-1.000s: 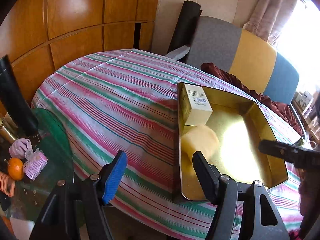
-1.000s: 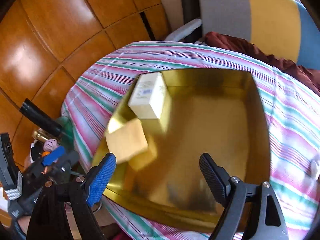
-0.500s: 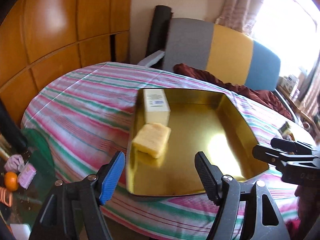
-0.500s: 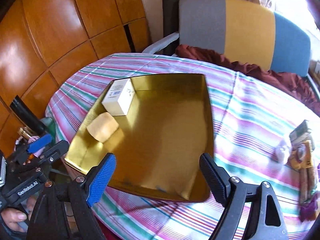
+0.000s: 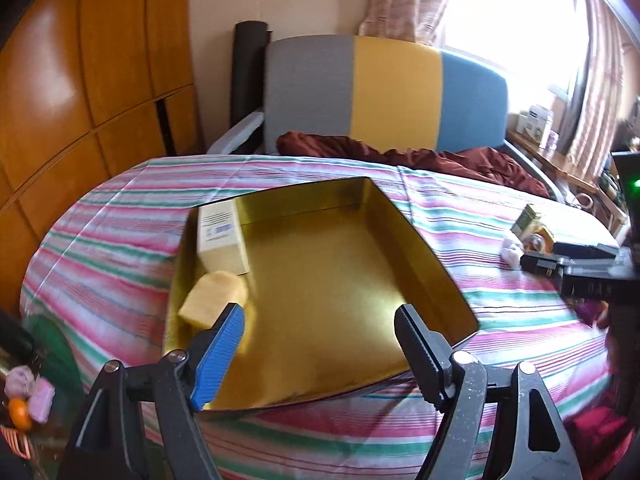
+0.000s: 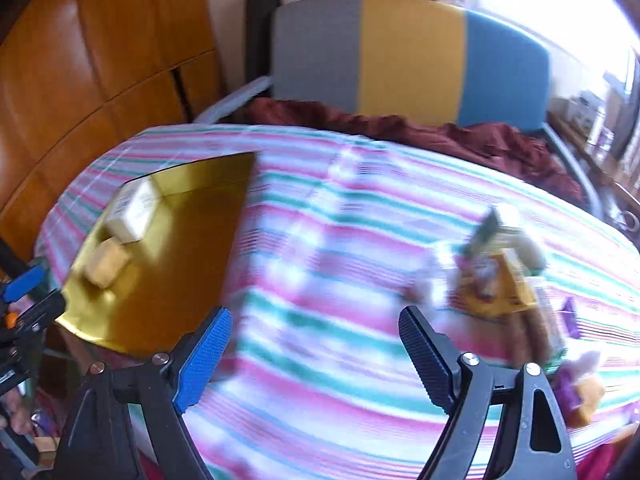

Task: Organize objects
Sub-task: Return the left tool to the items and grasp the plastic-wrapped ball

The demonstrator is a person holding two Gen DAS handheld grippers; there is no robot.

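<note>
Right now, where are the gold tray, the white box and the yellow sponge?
gold tray (image 5: 340, 288): left wrist view, bare floor of the tray.
white box (image 5: 219, 236): left wrist view, its top face, near the barcode.
yellow sponge (image 5: 214, 300): left wrist view, its top face, just beyond the blue claw finger.

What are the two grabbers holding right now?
Nothing. The left gripper and the right gripper are both open and empty. The yellow sponge and white box lie in the gold tray.
</note>
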